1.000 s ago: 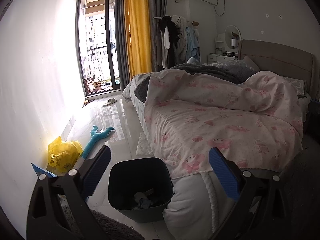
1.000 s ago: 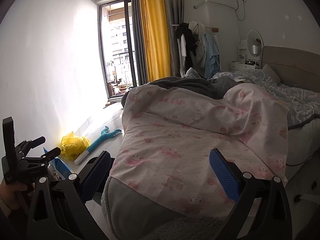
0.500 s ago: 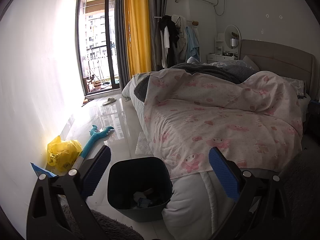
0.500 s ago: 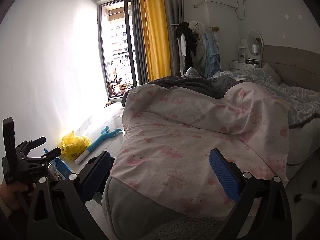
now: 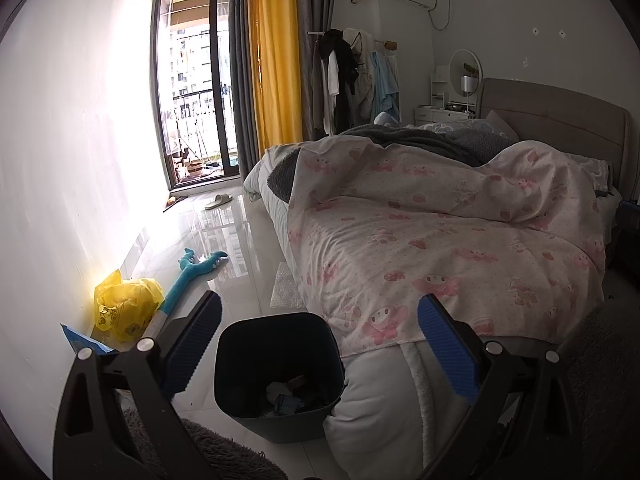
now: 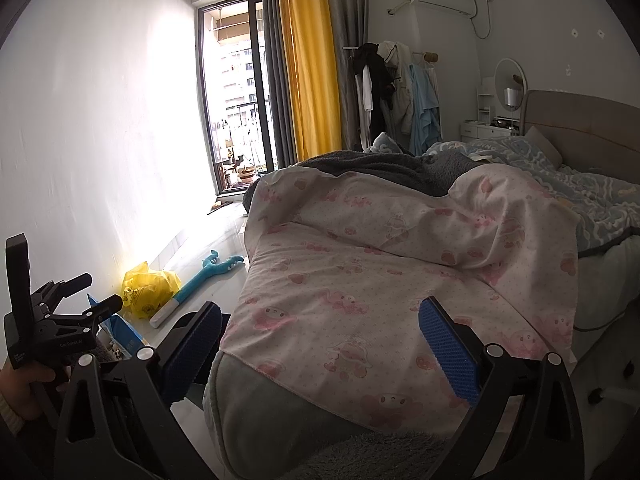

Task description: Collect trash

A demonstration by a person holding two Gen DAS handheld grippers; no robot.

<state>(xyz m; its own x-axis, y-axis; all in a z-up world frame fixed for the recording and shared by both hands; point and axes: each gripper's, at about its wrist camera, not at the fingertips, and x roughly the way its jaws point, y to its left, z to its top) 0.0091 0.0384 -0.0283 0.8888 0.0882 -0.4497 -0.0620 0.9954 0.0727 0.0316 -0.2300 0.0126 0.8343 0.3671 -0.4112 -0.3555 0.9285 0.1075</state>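
Bin sits slightly lower than before; both jaws stay spread.

A dark navy trash bin stands on glossy white floor tiles. The quilt on the bed is pale pink, dotted and printed with pink cartoon characters; a charcoal grey blanket lies above it, and the right wrist view shows light blue patterned bedding. A bright yellow plastic bag with dark print and a teal toy with a white handle lie by the white wall. The curtain is golden yellow between grey panels. Both grippers are black with ribbed blue pads. The headboard is taupe.
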